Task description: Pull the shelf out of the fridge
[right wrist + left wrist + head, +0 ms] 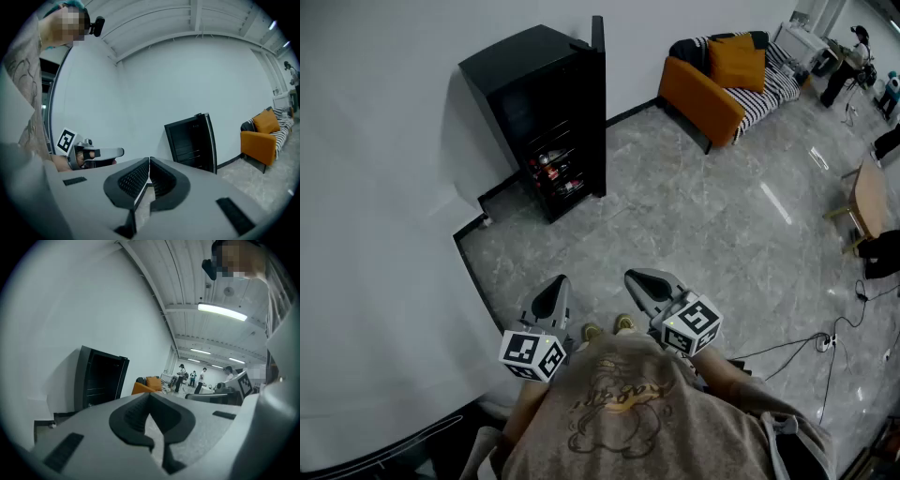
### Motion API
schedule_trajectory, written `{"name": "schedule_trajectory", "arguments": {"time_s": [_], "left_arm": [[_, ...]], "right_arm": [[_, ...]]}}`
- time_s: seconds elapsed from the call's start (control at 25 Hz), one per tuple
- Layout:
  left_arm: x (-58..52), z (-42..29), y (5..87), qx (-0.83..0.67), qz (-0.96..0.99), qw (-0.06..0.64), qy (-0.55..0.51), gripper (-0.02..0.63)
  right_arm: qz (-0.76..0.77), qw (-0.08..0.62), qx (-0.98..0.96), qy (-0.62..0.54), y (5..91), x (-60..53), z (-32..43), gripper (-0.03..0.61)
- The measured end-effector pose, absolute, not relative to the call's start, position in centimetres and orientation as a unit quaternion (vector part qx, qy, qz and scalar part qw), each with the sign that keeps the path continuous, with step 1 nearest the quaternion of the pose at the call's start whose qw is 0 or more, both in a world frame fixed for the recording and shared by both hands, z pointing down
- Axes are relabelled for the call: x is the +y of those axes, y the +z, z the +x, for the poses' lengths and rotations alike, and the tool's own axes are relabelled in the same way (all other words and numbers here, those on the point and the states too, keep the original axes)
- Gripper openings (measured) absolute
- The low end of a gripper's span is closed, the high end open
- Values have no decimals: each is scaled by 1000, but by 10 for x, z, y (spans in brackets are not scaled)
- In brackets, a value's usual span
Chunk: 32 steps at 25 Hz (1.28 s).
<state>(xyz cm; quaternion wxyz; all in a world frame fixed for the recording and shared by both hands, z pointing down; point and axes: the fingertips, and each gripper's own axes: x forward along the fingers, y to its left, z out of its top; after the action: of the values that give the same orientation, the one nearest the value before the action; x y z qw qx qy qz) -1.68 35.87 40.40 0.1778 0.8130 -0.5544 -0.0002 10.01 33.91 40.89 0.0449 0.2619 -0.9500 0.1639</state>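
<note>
A black mini fridge stands against the white wall, its door swung open. Inside, wire shelves hold bottles. Both grippers are held close to my body, well short of the fridge, and point toward it. My left gripper is shut with nothing between its jaws. Just to its right, my right gripper is also shut and empty. The left gripper view shows the closed jaw tips and the fridge far off. In the right gripper view the tips meet, with the fridge beyond.
An orange sofa with a striped blanket stands at the back right. Cables trail over the marble floor on the right, near a wooden table. People stand at the far right end of the room. The white wall runs along my left.
</note>
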Motion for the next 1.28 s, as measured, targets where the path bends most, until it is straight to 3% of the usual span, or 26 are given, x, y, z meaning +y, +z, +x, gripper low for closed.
{"name": "schedule_trajectory", "arguments": {"time_s": [0.84, 1.28], "left_arm": [[345, -36, 413, -516, 831, 203, -44, 6], [297, -57, 425, -524, 826, 205, -49, 5]], "right_arm": [[272, 47, -948, 160, 415, 342, 74, 23], [270, 38, -948, 163, 421, 281, 57, 23]]}}
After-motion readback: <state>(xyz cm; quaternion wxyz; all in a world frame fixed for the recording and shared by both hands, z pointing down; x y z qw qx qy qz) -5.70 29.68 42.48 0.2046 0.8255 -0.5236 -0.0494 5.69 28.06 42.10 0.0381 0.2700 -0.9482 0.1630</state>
